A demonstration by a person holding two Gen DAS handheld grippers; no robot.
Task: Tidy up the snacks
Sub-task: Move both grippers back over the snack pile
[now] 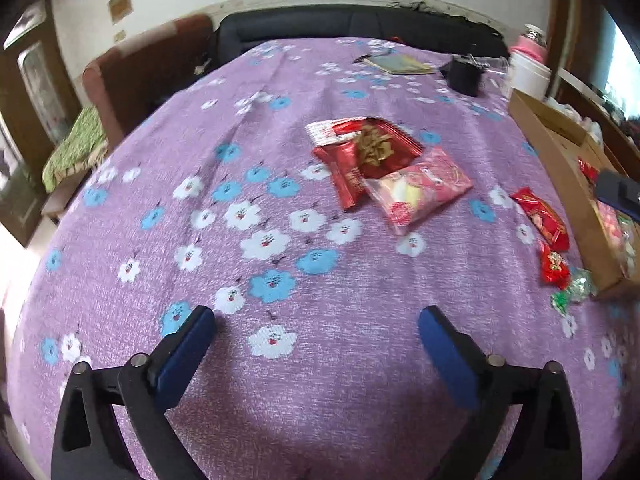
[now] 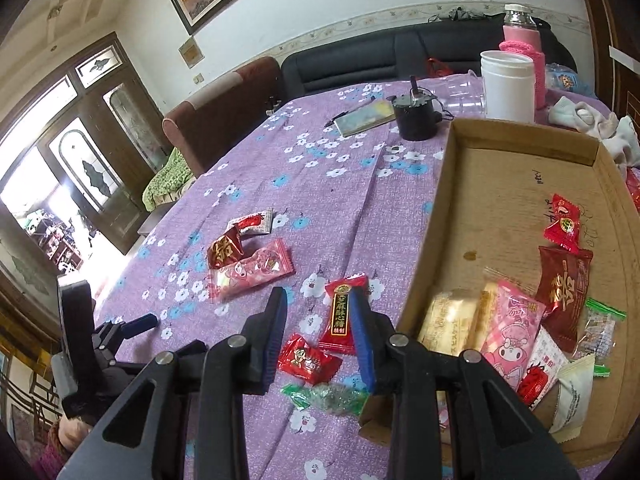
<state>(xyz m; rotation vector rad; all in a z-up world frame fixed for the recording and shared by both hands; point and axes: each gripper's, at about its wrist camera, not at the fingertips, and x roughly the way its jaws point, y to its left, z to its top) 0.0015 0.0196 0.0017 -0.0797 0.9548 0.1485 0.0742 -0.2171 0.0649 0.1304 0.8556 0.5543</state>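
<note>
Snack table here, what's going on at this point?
A person with a gripper in each hand is sorting wrapped snacks into a cardboard box on a purple flowered tablecloth. Several packets already lie in the box. Both grippers hold nothing: the left gripper is wide open above bare cloth, facing a red packet and a pink packet; the right gripper hangs partly open over a long red packet near the box.

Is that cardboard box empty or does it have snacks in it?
Partly filled: the cardboard box holds several snack packets at its near end.
</note>
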